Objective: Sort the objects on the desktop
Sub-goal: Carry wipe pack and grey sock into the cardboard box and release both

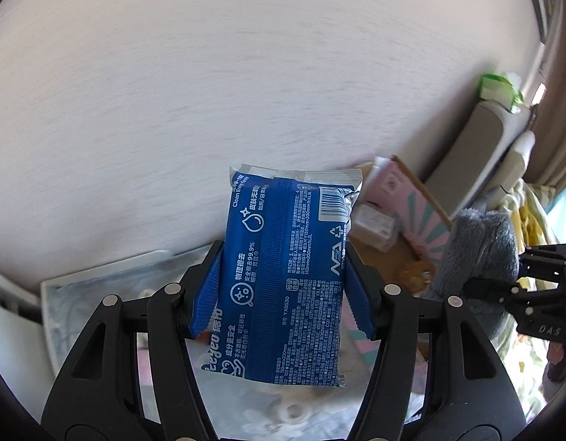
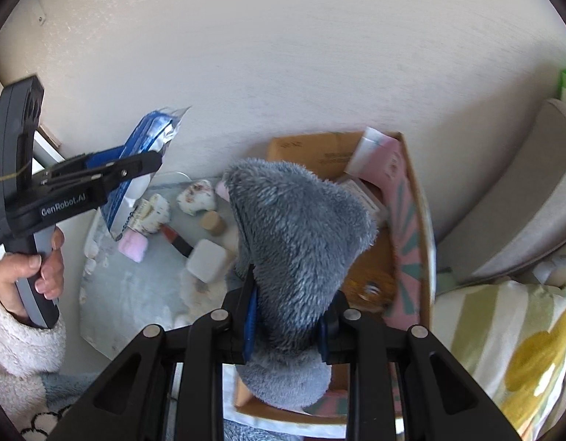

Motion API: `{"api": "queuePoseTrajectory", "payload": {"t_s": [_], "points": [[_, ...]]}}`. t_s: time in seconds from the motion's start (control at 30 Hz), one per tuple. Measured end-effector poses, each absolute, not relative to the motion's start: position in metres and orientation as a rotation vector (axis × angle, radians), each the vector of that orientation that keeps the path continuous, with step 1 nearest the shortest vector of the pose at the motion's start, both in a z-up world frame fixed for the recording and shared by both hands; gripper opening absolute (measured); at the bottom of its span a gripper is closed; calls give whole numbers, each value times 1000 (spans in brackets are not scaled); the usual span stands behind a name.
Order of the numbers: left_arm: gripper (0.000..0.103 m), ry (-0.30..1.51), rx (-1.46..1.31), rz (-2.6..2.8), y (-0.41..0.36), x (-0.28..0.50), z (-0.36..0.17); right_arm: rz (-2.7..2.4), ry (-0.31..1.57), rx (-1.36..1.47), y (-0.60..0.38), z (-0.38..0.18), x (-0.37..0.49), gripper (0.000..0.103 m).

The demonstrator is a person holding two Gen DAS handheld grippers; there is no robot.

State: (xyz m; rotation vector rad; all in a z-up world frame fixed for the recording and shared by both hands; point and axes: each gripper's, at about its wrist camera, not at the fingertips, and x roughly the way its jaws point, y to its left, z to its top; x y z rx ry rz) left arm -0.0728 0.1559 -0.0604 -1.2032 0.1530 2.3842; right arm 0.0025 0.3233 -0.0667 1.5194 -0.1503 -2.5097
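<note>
My left gripper (image 1: 283,290) is shut on a blue pack of wet wipes (image 1: 286,275), held upright with its printed back toward the camera. The right wrist view shows the same left gripper (image 2: 136,169) and wipes pack (image 2: 147,136) at the left, held in a person's hand (image 2: 29,275). My right gripper (image 2: 286,316) is shut on a grey fluffy cloth item (image 2: 297,228) that stands up between its blue pads, over a cardboard box (image 2: 411,198). The right gripper (image 1: 503,286) with the grey fluffy item (image 1: 477,250) also appears at the right edge of the left wrist view.
The open cardboard box (image 1: 404,242) holds pink packaging and small boxes. A glass-topped tray (image 2: 136,286) carries several small items: a pink block, a white cube, a wooden stopper, patterned pieces. A white wall is behind. A striped yellow cushion (image 2: 510,338) and grey chair back (image 2: 532,198) lie right.
</note>
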Motion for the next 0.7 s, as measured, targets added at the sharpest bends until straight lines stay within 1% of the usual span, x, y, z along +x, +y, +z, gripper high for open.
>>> {"api": "queuePoseTrajectory", "payload": {"t_s": [0.07,0.2,0.47,0.7], "points": [[57,158,-1206,2349,177,-72,-66,-2507,-137,1548,330,-71,7,24],[57,166,-1221,2288,209,-72,-77,-2519,-3,1622,336,-86,12,24],[57,224,-1242,2204,269,-74,-98,-2446,-19,1678,348,-108,14,24],[57,259,-1282,2189,293,-79,-112,-2415,-6,1678,346,-116,9,24]]}}
